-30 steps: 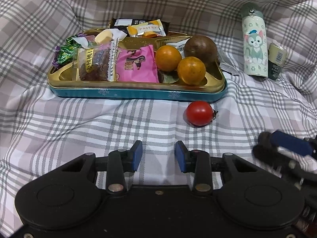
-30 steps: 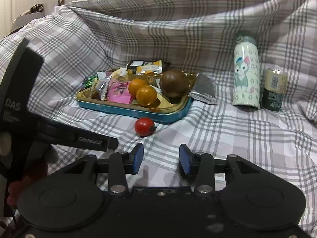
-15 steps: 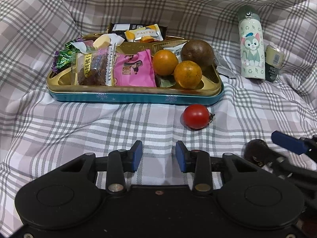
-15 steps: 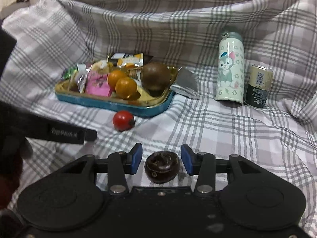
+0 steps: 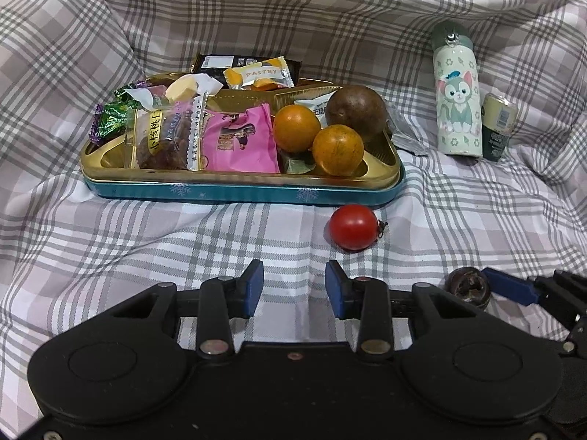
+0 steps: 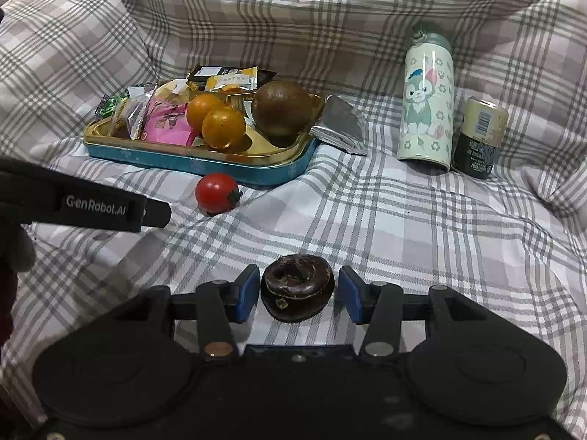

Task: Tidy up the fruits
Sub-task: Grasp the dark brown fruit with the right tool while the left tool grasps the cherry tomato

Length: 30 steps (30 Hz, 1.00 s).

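Right gripper (image 6: pixel 296 295) jaws parted, straddling a dark brown wrinkled fruit (image 6: pixel 297 288) on the plaid cloth (image 6: pixel 403 227), small gaps on either side, pads not touching. Left gripper (image 5: pixel 294 289) jaws spread apart, empty, low over the cloth. Just beyond, slightly right: a red cherry tomato (image 5: pixel 353 226) lying on the cloth, close to the near edge of a teal and gold tin tray (image 5: pixel 242 192). In the tray's right part: two oranges (image 5: pixel 337 149) side by side, touching, and a large brown round fruit (image 5: pixel 356 112) behind them; wrapped snacks (image 5: pixel 240 139) filling the left. Farther right: a cat-print bottle (image 5: pixel 456 102) and a small can (image 5: pixel 498 126), standing side by side.
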{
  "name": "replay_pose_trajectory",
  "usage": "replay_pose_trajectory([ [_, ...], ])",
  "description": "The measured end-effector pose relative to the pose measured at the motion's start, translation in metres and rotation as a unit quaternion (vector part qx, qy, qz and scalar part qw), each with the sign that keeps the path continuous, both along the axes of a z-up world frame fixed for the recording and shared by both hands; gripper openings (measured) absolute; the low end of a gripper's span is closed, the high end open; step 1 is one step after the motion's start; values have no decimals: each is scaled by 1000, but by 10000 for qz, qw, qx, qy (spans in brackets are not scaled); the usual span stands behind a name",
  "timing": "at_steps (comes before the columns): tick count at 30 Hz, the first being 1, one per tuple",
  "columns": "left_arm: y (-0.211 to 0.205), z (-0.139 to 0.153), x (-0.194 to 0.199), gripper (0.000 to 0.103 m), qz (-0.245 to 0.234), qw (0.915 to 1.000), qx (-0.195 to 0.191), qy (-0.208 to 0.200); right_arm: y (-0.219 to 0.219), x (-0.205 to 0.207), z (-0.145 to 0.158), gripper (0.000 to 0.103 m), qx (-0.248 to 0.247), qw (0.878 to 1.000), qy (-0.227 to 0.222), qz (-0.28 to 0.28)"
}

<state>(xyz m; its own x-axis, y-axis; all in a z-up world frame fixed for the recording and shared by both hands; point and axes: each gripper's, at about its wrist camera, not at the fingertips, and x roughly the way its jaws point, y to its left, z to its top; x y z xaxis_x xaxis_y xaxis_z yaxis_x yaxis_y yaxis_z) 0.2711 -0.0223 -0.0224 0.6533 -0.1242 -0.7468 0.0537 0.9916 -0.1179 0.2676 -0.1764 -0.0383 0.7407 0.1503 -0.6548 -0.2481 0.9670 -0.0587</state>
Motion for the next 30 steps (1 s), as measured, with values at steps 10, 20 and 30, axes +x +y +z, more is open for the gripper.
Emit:
replay_pose_trajectory([
  [10,-19,11,12,46,-416,9990,187,10,-4,-2,6,51,132,9999,-46,-27],
  [20,-45,0,30,47,-704,9966,416,66,-6,-1,8,51,213,9997,-33,-64],
  [30,-48,-10,41,49,-678,9966,473,42,-5,0,8,51,193,9998,-24,-57],
])
